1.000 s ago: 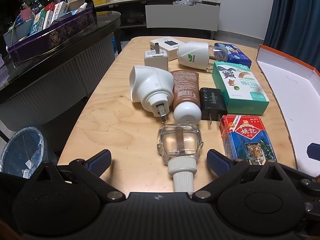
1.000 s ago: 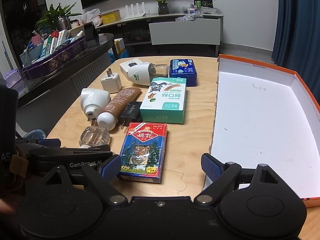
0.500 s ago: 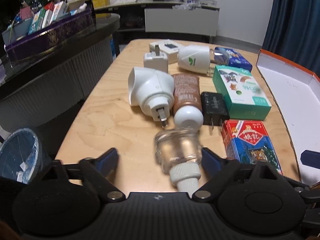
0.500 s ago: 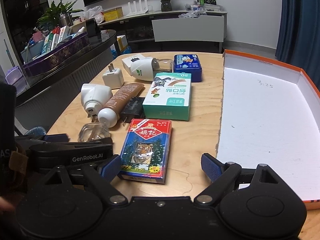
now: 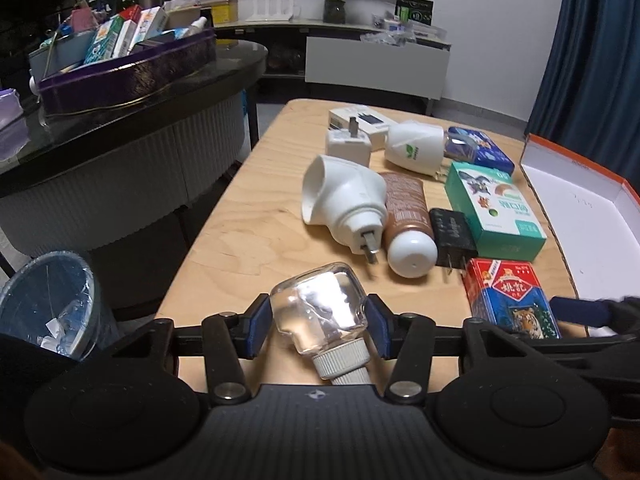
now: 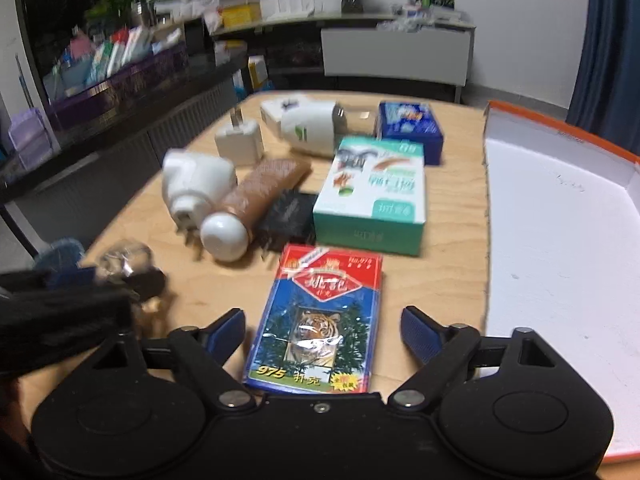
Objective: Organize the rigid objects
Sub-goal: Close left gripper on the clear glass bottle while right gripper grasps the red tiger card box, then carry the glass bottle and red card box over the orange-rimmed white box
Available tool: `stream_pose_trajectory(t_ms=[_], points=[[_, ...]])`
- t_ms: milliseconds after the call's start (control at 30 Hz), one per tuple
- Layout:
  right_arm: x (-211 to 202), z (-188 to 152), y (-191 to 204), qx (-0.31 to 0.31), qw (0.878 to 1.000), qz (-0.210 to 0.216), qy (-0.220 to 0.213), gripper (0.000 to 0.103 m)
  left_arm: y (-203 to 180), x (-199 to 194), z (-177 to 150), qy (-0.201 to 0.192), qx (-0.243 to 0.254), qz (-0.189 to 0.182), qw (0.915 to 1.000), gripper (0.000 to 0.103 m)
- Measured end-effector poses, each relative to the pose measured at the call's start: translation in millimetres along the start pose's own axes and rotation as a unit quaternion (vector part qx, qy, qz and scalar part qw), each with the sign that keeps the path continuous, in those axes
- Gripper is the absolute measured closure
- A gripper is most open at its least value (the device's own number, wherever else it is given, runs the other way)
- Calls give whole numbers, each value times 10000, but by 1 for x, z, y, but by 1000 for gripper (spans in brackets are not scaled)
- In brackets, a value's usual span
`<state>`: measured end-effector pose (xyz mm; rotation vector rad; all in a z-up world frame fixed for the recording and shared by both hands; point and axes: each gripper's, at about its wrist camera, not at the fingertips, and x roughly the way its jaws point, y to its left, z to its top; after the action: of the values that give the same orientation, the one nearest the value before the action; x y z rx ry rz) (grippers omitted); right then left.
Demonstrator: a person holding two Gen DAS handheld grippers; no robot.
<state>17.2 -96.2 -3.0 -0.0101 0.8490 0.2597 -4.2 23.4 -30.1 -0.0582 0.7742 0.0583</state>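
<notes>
My left gripper point(image 5: 318, 330) is shut on a clear glass bottle point(image 5: 320, 308) with a ribbed white cap and holds it above the table's near edge; the bottle also shows in the right wrist view point(image 6: 126, 260). My right gripper point(image 6: 322, 330) is open, its blue pads on either side of a red and blue playing card box point(image 6: 320, 320) with a tiger on it. The card box also shows in the left wrist view point(image 5: 508, 300). An open white box with an orange rim point(image 6: 560, 216) lies at the right.
On the wooden table point(image 5: 248, 236) lie a white plug-in device point(image 5: 344, 200), a brown tube point(image 5: 406, 216), a black charger point(image 5: 452, 232), a green box point(image 5: 492, 208), a blue tin point(image 5: 480, 150), a white charger point(image 5: 348, 146). A bin point(image 5: 44, 304) stands at the left.
My left gripper has shut on the glass bottle and lifted it, tilted. My right gripper has moved forward over the card box.
</notes>
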Motion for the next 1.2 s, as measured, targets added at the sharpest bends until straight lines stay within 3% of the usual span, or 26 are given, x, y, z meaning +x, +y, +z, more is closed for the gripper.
stream_pose_trajectory(t_ms=[100,167,433,667,1000,1200], points=[[-2,-2,2,-141,9998,28,-167,29,0,0,0,-11,-2,-32,10000,52],[-4,-3,-1,-100,9998,24,-185,31,-1,-2,0,-51,4,-56,10000,52],[-41,6,-33,211,9975,14,-681,31,-20,-19,13,-235,102,-393,9989,52],[-80,25,-89,637,9901,-457,-1161,31,-64,-23,38,-218,409,-902,9949,53],[-120,49,-186,1283,9751,-1153,-1395,31,-163,-21,94,-284,1129,-1711,9783,52],[-129,62,-223,1460,9682,-1315,-1547,31,-212,-8,116,-488,1480,-1875,9698,52]])
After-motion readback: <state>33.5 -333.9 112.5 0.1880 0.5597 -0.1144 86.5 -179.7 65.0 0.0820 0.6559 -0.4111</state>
